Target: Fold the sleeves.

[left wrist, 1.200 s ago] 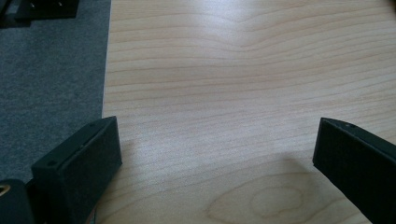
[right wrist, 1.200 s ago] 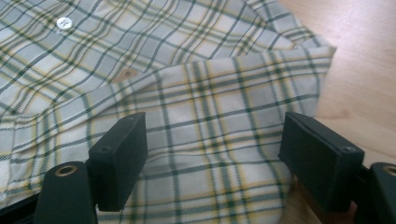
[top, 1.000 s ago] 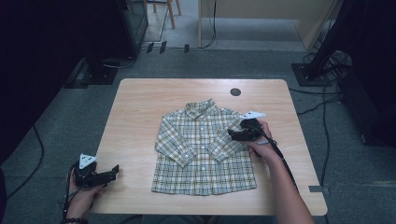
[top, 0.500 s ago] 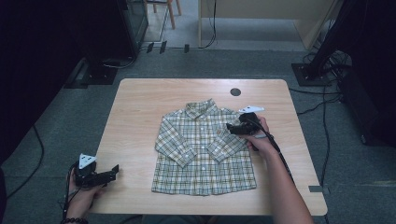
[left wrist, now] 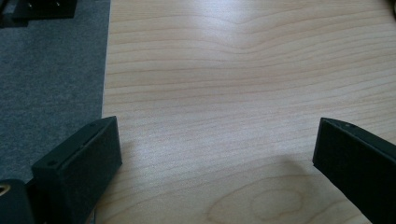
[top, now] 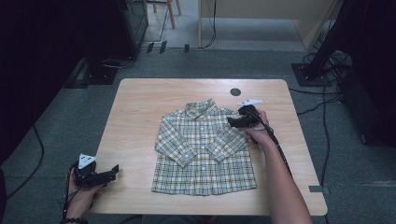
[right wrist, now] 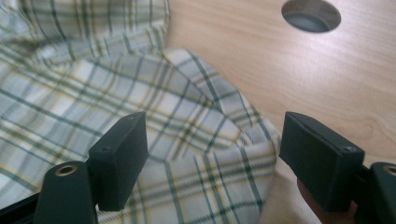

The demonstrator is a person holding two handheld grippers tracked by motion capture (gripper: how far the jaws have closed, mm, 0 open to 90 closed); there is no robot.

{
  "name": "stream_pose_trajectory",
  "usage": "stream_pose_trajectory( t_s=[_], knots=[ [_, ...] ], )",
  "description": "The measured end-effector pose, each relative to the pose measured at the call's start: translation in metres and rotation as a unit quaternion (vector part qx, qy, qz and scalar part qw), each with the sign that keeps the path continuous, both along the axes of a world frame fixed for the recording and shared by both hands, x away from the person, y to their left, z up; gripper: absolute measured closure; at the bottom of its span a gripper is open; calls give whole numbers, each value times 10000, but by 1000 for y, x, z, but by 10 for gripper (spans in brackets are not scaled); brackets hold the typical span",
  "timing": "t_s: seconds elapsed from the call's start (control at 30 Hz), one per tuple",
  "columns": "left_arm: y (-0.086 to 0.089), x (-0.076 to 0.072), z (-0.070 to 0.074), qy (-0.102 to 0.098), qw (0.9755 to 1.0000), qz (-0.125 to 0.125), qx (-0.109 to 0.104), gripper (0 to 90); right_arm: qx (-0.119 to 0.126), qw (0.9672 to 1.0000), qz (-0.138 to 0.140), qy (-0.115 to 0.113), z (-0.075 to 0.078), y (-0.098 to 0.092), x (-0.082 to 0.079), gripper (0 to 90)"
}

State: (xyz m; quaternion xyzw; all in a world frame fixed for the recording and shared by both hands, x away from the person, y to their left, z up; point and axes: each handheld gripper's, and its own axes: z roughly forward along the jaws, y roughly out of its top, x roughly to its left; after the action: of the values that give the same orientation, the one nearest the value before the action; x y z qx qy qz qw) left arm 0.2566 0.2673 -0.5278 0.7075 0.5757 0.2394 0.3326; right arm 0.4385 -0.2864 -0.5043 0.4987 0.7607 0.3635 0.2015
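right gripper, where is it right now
In the high view the right gripper sits right of centre, over the plaid shirt's shoulder, below the round table hole, jaws open.

Your arms are bare to the elbow, with a dark bead bracelet (top: pixel 74 220) at your left wrist. Each claw is black: the left claw (top: pixel 112 171) carries a pale three-cornered plate, the right claw (top: pixel 230 122) a similar one, with a black cable trailing along your forearm. The jaws are blocky, flat-faced black pads, each with a small screw hole near its top.
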Motion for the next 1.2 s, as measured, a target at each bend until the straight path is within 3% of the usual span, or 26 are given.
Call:
stream_pose_trajectory(
  t_s=[0.1,0.23,0.33,0.47,0.57,0.7,0.9,1.03,1.2],
  knots=[
    [0,0,0,8,10000,3,16,15,198,9998,37,-24,0,4,2,234],
    [0,0,0,8,10000,3,15,15,112,9998,21,167,-11,8,4,232],
    [0,0,0,1,10000,0,1,15,101,9999,-39,114,-17,9,2,227],
    [0,0,0,2,10000,-3,9,15,-274,9996,57,34,-17,15,0,223],
    [0,0,0,1,10000,-8,-14,15,-421,9991,66,-26,-13,17,-5,222],
    [0,0,0,-1,10000,-4,-1,15,-181,9995,122,-211,-5,19,-16,223],
    [0,0,0,7,10000,0,13,15,-115,9997,200,1,-15,15,-22,209],
    [0,0,0,8,10000,-1,16,15,194,9996,133,-133,-5,8,-31,212],
    [-1,0,0,10,10000,3,42,15,45,9996,262,-28,-8,8,-43,211]
  ],
)
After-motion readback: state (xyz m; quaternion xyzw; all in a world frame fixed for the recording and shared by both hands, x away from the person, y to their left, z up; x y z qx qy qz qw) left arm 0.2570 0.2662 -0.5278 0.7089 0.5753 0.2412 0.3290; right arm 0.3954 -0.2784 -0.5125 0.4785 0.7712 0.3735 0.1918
